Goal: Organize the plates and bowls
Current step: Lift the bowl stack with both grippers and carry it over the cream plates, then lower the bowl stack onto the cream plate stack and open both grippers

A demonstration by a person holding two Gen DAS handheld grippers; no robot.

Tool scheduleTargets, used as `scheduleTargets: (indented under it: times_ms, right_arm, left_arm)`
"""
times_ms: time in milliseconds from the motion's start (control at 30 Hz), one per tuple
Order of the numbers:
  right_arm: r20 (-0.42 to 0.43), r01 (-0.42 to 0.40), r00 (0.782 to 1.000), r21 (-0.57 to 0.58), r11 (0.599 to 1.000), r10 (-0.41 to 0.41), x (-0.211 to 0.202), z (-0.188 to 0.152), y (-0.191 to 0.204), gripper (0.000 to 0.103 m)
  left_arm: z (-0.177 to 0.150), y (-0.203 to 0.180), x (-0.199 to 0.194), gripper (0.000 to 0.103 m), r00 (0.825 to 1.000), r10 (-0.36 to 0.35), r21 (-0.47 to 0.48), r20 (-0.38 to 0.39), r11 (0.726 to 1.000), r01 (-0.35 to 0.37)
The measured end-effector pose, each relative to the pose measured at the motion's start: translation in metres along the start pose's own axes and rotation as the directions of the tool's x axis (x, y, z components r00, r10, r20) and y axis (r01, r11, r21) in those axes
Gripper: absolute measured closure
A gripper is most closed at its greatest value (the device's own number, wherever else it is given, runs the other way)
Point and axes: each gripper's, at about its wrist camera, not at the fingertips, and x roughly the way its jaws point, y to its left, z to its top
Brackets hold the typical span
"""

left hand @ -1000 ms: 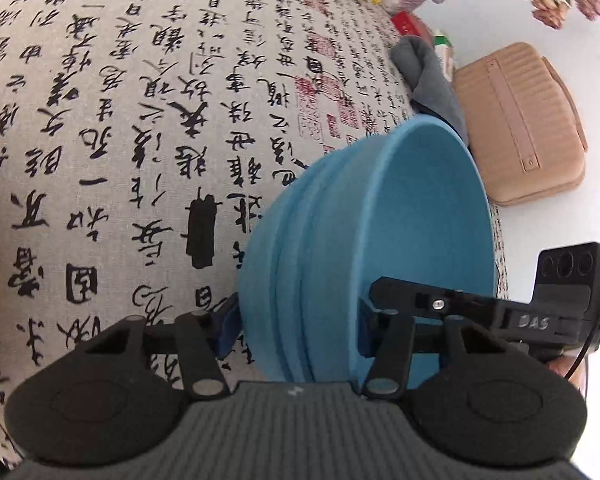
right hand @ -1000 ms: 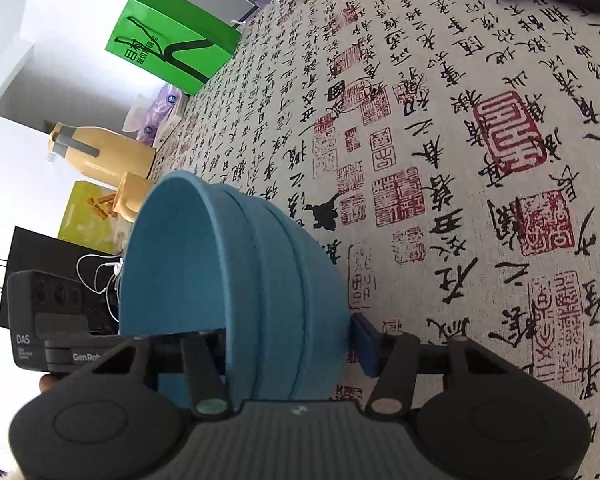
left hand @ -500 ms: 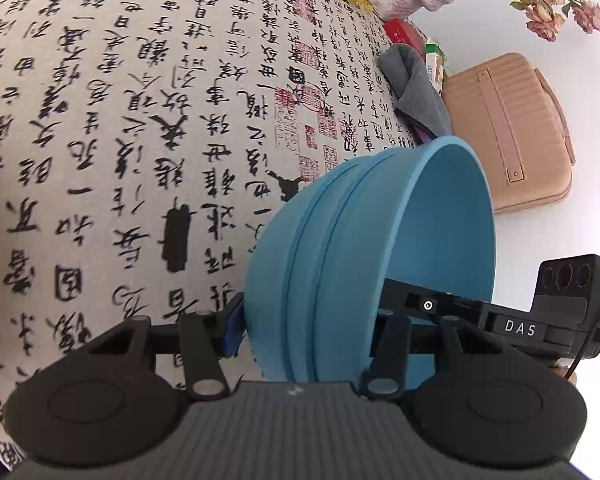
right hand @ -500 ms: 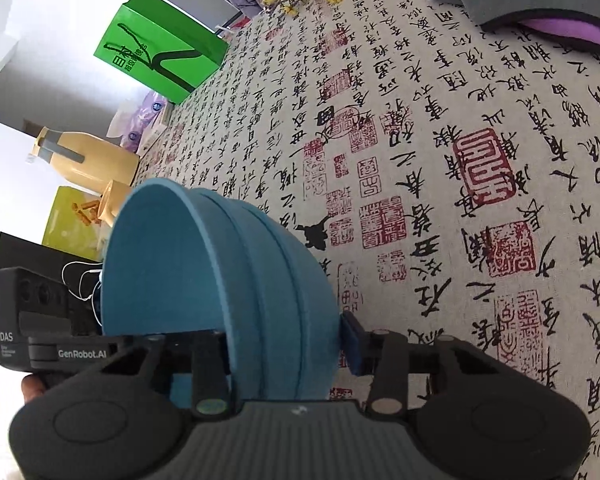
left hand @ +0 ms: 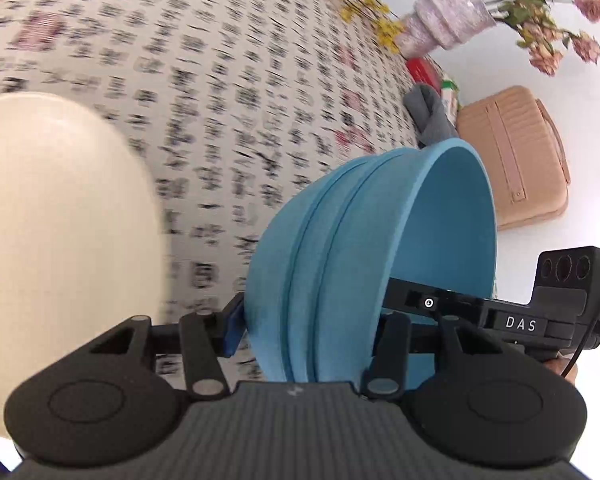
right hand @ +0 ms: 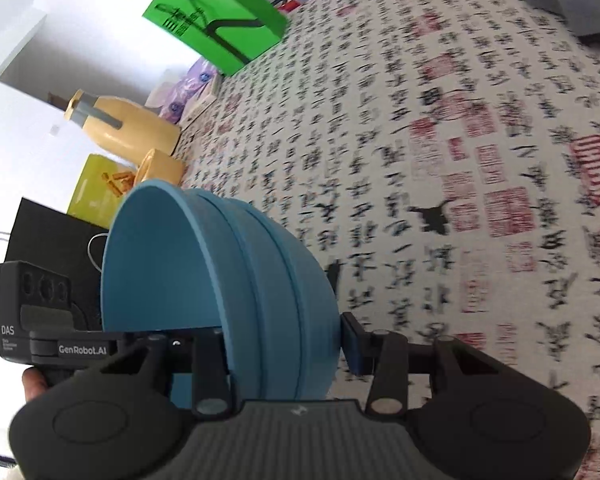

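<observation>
A nested stack of blue bowls point(left hand: 364, 248) hangs tilted on its side above the calligraphy-print tablecloth point(left hand: 220, 80). My left gripper point(left hand: 308, 328) is shut on the stack's wall, one pad outside and one finger inside. From the opposite side my right gripper point(right hand: 276, 344) is shut on the same blue bowls point(right hand: 228, 280) in the same way. Each view shows the other gripper's black camera block point(left hand: 564, 280) point(right hand: 32, 292) past the rim. A large cream dish point(left hand: 60, 240) lies blurred at the left of the left wrist view, close to the stack.
Along the far table edge are a pink vase with flowers point(left hand: 444, 20), a grey cloth point(left hand: 428, 116) and a tan case point(left hand: 512, 160). The right wrist view shows a green bag point(right hand: 216, 28), a yellow jug point(right hand: 128, 128), a yellow box point(right hand: 96, 184) and a black bag point(right hand: 48, 236).
Both grippers have risen and carried the blue bowl stack across the cloth. The cream dish has come far into the left wrist view. The background is now blurred by motion.
</observation>
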Motion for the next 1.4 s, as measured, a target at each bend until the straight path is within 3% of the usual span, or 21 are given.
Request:
scheduleTargets:
  times_ms: [333,733,1033,1233,1300,1400]
  right_arm:
    - [-0.07,-0.062,0.996,-0.055,0.997,0.058,0.073,0.013,0.079,0.062]
    - [-0.193,-0.063,0.979,0.005,0.998,0.063,0.154,0.009,0.122,0.063]
    - [-0.189,-0.05,0.98,0.032,0.998,0.055,0.161,0.011,0.123,0.061]
    - [-0.085,0.006,0.996,-0.031,1.0,-0.009,0.135,0.014,0.128,0.049]
    - [-0.071,0.022,0.997,-0.059,0.998,-0.026,0.126,0.014,0.132,0.048]
    - [-0.036,0.039,0.998,-0.105,0.994,-0.043,0.109,0.011,0.137,0.047]
  left_arm:
    - [0.008,0.076,-0.07,0.053,0.993,0.052,-0.071,0.11,0.996,-0.045]
    - [0.013,0.148,-0.095,0.053,0.992,0.079,-0.164,0.103,0.985,-0.061]
    - [0.019,0.155,-0.103,0.053,0.987,0.069,-0.147,0.144,0.988,-0.048]
    - [0.016,0.15,-0.121,0.05,0.977,0.096,-0.13,0.192,0.989,-0.071]
    - [0.011,0.144,-0.131,0.047,0.968,0.115,-0.11,0.224,0.99,-0.092]
    - [0.002,0.127,-0.149,0.037,0.934,0.167,-0.086,0.316,0.985,-0.147]
